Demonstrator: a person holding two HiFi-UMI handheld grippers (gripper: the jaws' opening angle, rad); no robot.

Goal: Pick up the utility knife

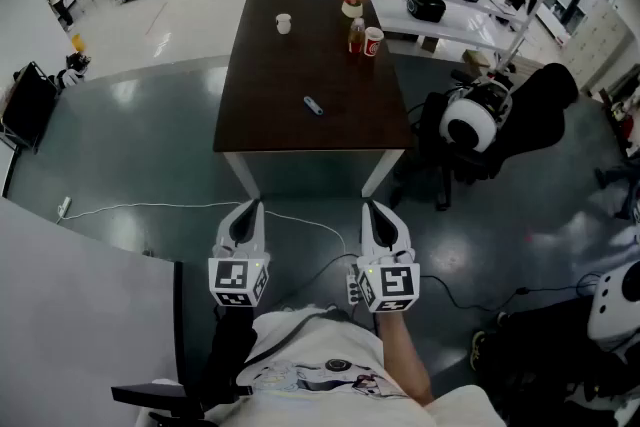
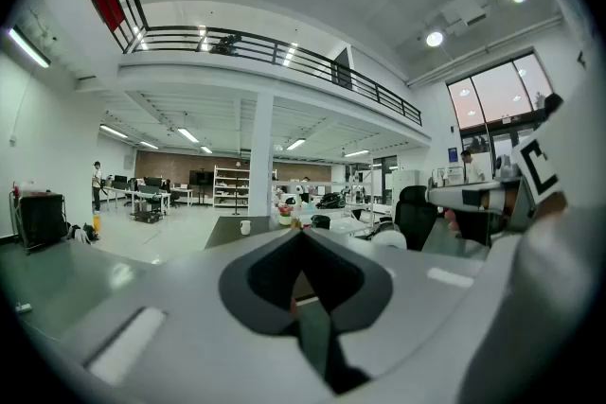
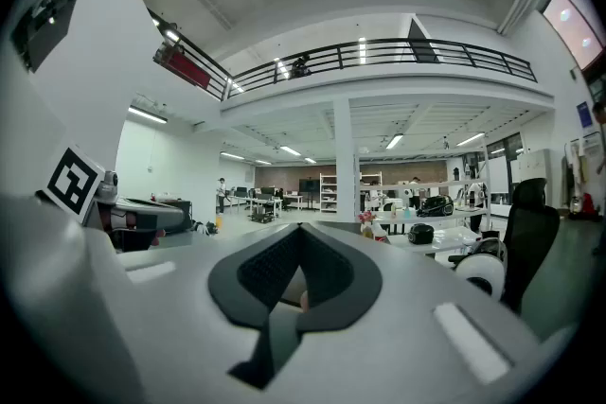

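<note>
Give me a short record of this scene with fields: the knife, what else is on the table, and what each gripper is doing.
table: dark top, ahead of the person
utility knife: lying flat near the table's middle, untouched
other items: white cup, bottle and red cup toward the far edge
left gripper: shut, empty, short of the table
right gripper: shut, empty, short of the table

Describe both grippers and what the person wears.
Both the left gripper and right gripper are pale grey shells tapering to dark-padded jaws, each carrying a white cube with black square markers. The person wears a white printed T-shirt; the left arm seems to have a dark sleeve.
</note>
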